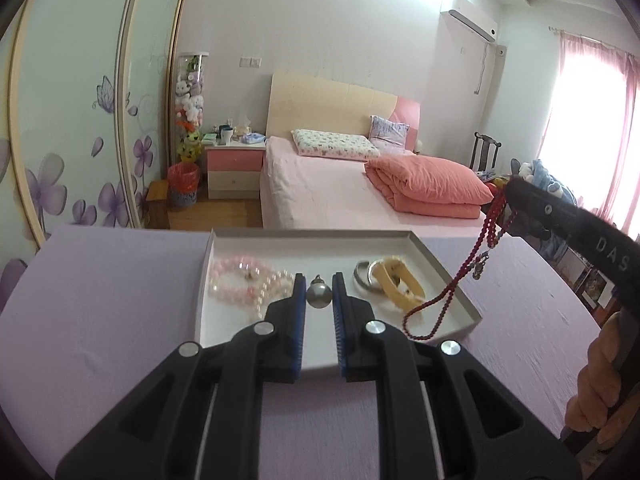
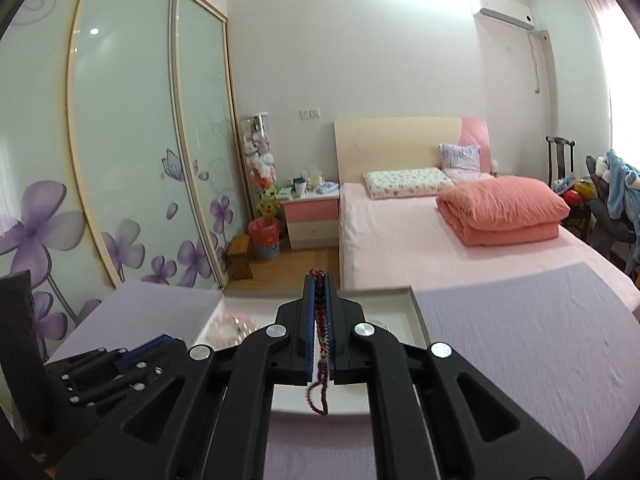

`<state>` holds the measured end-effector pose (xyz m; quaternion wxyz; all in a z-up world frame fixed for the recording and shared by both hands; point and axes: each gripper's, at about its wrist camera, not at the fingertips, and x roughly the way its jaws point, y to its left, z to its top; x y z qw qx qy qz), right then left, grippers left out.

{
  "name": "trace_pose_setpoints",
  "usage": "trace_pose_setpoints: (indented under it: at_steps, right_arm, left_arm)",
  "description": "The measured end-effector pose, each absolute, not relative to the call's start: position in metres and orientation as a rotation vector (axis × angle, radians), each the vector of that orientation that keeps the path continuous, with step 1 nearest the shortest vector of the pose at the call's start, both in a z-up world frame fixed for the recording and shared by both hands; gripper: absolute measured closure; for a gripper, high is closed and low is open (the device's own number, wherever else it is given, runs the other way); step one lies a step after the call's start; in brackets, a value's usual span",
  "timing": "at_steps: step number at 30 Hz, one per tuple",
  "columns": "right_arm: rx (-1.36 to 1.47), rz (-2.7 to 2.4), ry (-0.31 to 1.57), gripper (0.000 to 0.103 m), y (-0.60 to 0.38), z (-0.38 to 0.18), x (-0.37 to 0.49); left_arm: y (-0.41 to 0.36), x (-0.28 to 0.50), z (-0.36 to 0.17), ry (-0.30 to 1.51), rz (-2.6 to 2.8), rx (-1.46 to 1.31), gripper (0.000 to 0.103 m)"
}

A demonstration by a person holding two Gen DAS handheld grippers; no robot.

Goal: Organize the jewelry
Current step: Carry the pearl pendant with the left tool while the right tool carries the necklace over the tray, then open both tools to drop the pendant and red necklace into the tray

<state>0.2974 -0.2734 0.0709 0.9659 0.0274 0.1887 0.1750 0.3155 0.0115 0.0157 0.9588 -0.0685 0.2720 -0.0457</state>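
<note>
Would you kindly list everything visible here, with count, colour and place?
Shallow white cardboard tray: one, white, on lilac tablecloth.
Pink-and-white pearl bead strands: a heap, tray's left.
Grey metallic ball pendant: one, between the left fingers.
Silver bangle: one, tray's right.
Yellow band: one, beside bangle.
Dark red bead necklace: one, hanging over tray's right edge.
Pink bed: one, behind.
Left gripper: around pendant.
Right gripper: shut on necklace.

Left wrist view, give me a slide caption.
Left tongs grip a grey pearl pendant above the white tray; right tongs dangle a red bead necklace.
</note>
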Motion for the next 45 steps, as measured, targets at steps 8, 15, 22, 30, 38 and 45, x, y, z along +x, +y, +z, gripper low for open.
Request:
trace_pose_setpoints:
  at_steps: [8,15,22,30,38,45]
  right_arm:
    - [0.092,0.378,0.391,0.097,-0.266,0.05,0.33]
    - [0.094,0.394,0.447,0.097,-0.263,0.018,0.35]
    - [0.072,0.38,0.531,0.097,-0.259,-0.014,0.36]
    - [0.098,0.367,0.572,0.064,-0.261,-0.021,0.367]
    - [0.108,0.363,0.567,0.059,-0.266,-0.02,0.364]
    - [0.118,0.358,0.548,0.05,-0.276,-0.01,0.353]
  left_arm:
    - [0.01,0.354,0.008,0.544,-0.092,-0.142,0.089]
    - [0.012,0.378,-0.025,0.596,-0.09,-0.161,0.089]
    - [0.009,0.391,-0.052,0.646,-0.091,-0.16,0.089]
    - [0.01,0.402,-0.061,0.663,-0.084,-0.159,0.069]
    - [0.012,0.4,-0.06,0.662,-0.074,-0.172,0.053]
    - [0.027,0.379,-0.049,0.632,-0.048,-0.185,0.04]
